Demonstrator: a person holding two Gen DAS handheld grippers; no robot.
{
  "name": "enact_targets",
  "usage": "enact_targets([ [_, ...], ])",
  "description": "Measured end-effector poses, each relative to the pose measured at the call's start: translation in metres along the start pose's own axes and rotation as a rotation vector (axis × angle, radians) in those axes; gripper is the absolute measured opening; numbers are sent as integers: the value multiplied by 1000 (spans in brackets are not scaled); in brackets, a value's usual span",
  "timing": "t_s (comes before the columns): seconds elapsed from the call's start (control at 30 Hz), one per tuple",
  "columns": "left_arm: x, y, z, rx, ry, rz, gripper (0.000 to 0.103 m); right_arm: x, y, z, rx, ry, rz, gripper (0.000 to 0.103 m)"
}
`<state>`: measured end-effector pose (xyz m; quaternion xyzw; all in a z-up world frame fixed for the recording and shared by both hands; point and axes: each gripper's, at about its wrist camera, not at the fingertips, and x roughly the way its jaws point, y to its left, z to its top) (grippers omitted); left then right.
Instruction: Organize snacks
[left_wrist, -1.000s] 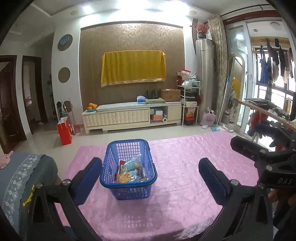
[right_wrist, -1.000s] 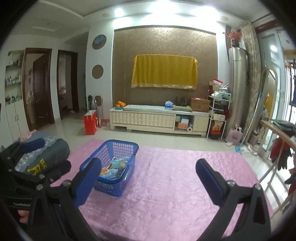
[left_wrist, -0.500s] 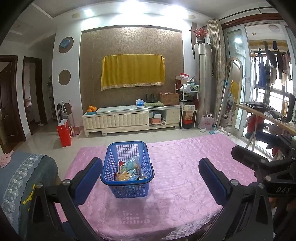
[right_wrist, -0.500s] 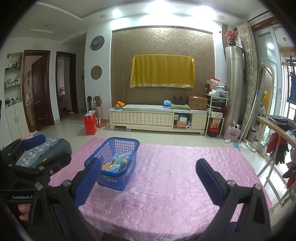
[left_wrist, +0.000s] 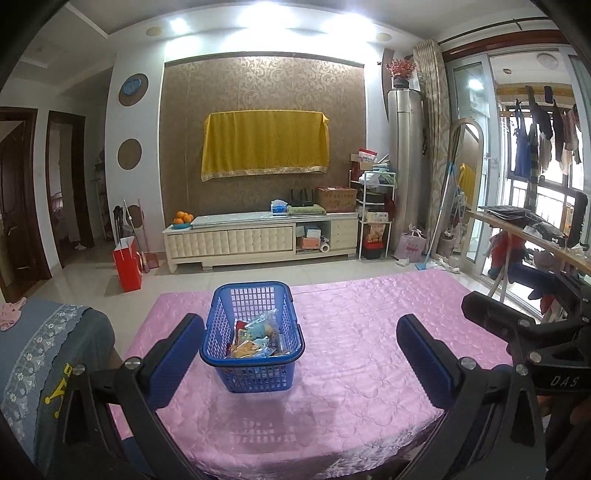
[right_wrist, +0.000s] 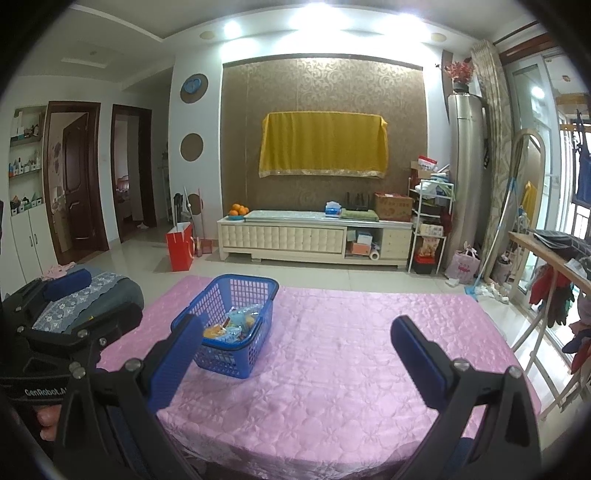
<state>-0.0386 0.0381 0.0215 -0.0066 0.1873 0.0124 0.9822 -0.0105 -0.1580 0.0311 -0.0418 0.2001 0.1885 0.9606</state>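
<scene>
Left wrist view
Left tongs: released, jaws spread wide, nothing between the pads; held above the near part of the worktop.
Basket: blue plastic mesh, upright on the pink quilted cloth, left of centre, its left wall just beside the left pad in this view.
Snacks: several packets heaped loose on the basket floor; none seen on the cloth.
Worktop: pink cover bare to the right of the basket and behind it; near edge curves below the tongs, far edge meets tiled floor.
Left margin: grey lace-trimmed cushion beside the worktop's left edge.
Right margin: right tongs' black frame over the right edge.

Right wrist view
Right tongs: released, jaws wide apart, empty.
Basket position: toward the far-left corner, well apart from the right edge; left pad overlaps its near rim in view.
Open room: broad bare cloth centre and right.
Left tongs' body: at far left, a hand gripping it.
</scene>
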Motion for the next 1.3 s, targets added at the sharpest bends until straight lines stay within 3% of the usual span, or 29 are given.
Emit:
enact_targets([
  [1.3, -1, -4, -4, -10, 17, 3, 103, -3, 7, -1, -3, 23, -4, 103],
])
